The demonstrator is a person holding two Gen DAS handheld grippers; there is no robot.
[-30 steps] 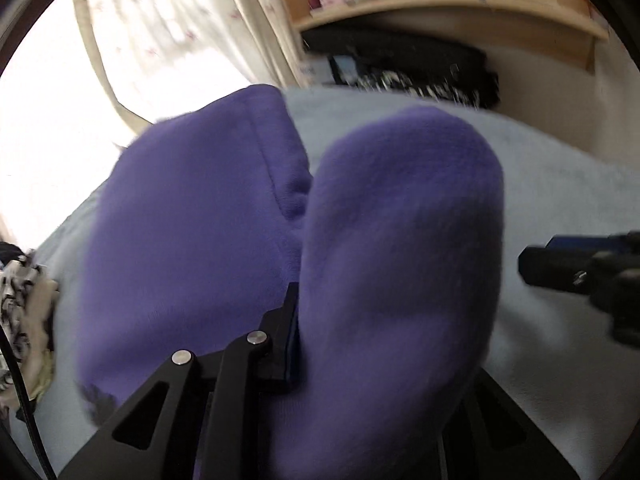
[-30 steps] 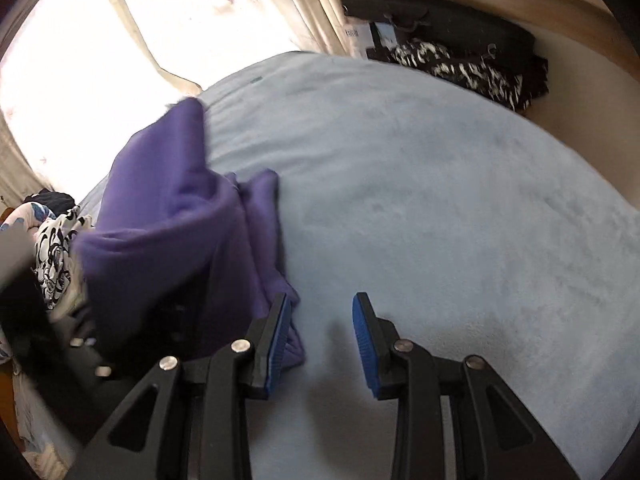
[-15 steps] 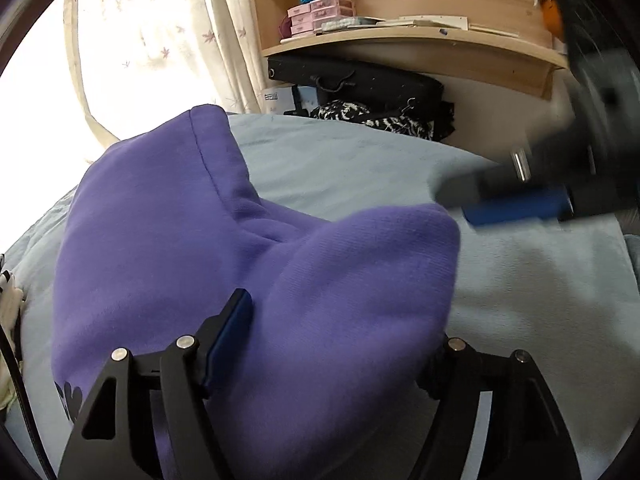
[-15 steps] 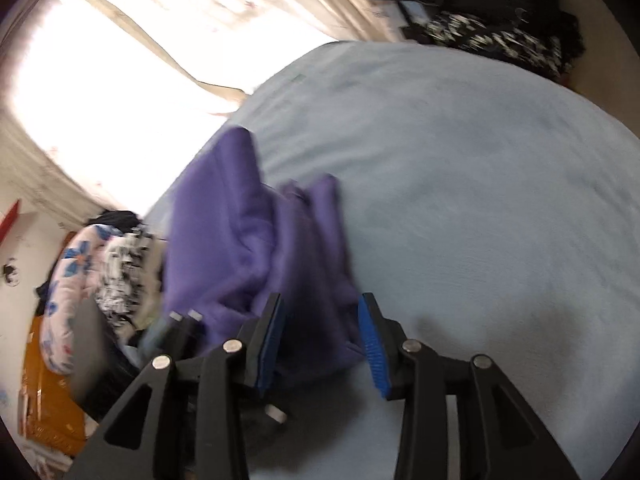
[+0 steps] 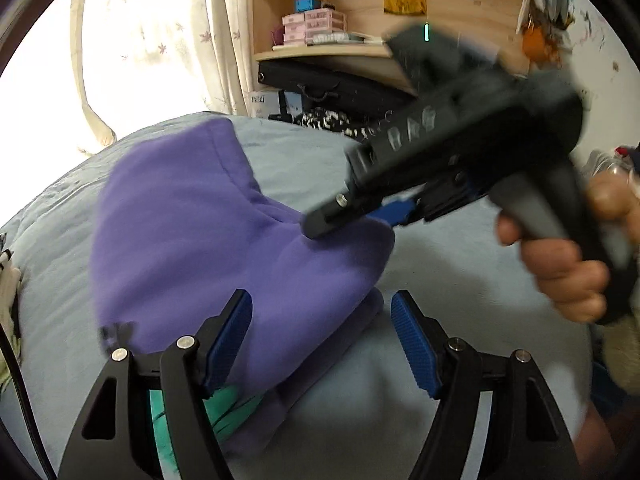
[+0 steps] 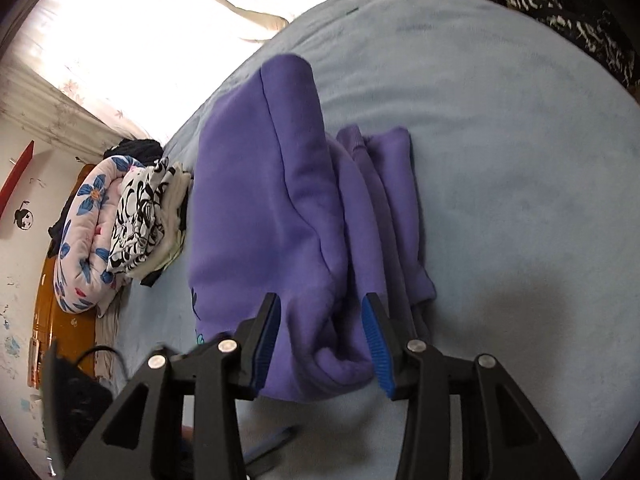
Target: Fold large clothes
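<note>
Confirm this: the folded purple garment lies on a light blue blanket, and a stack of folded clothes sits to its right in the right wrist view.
Wrong side. In the right wrist view the stack of folded clothes sits to the left of the purple garment, not the right. The garment does lie on the light blue blanket.

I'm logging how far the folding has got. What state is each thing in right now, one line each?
purple garment: folded into a bundle, lying on the bed, held by neither gripper.
left gripper: jaws open, garment loose between them.
right gripper: jaws opening, over the garment's near end, not pressing it.
blue blanket: spread flat.
pile of clothes: folded, beside the garment.
</note>
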